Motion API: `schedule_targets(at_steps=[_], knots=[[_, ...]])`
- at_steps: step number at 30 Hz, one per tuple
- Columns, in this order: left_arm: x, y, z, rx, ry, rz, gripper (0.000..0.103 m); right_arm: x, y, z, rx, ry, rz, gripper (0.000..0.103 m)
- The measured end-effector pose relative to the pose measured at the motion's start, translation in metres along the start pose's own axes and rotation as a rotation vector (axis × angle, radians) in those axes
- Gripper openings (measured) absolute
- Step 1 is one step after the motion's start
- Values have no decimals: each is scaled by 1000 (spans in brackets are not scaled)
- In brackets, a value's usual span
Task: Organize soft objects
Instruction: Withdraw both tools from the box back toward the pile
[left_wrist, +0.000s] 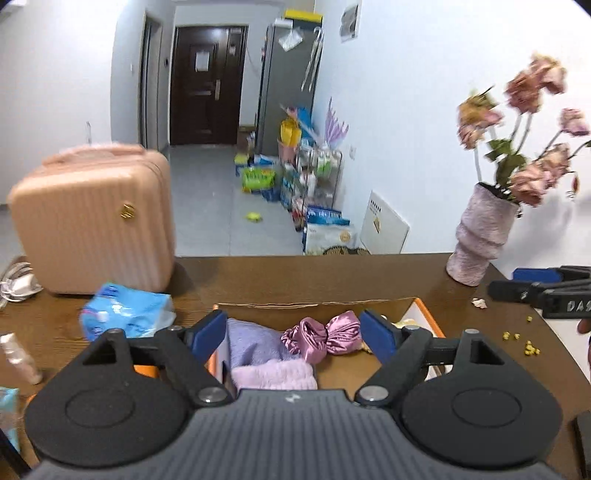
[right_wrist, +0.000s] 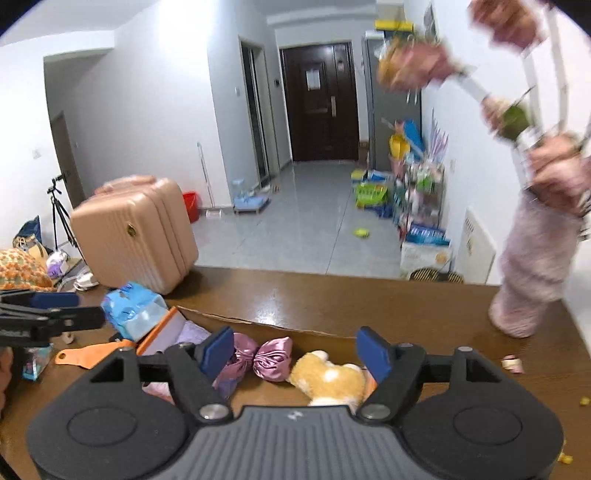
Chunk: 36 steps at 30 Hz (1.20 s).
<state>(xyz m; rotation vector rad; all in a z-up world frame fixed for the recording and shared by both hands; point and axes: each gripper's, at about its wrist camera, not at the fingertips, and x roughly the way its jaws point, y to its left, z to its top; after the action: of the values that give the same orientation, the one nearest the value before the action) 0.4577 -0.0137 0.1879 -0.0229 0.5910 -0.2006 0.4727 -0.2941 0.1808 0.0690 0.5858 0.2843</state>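
Right wrist: both tools gaping, empty, over cardboard box (right_wrist: 258, 326).
Right tool (right_wrist: 295, 350) should drop straight onto plush toy (right_wrist: 328, 380), clear of satin bonnet (right_wrist: 258, 360); left tool (left_wrist: 293, 332) waits.

In your open cardboard box (left_wrist: 424, 306) lie a lilac knitted cloth (left_wrist: 255, 343), a shiny pink satin scrunchie (left_wrist: 325, 334) and a tan plush toy (right_wrist: 328, 380).

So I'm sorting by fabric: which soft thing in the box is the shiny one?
The pink satin bundle, knotted in the middle like a bow. It gleams; the lilac towels beside it and the tan plush toy are matte and fuzzy.
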Motion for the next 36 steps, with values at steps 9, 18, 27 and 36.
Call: schedule_targets(at_steps=[9,18,27,36], knots=[[-124,-29,-75,59,-143,-14,91,-113,3,-63,-19,-100,60,80],[-196,-39,-197,80,-240,66,96,-198,28,-172,-60,-218,129,85],[-232,-47,-336,22,-243,120,101,-240,56,-322,-135,-348,13,99],[-243,-77,-369,92,-291,114,103,-236,51,-400,-17,-258,23,100]])
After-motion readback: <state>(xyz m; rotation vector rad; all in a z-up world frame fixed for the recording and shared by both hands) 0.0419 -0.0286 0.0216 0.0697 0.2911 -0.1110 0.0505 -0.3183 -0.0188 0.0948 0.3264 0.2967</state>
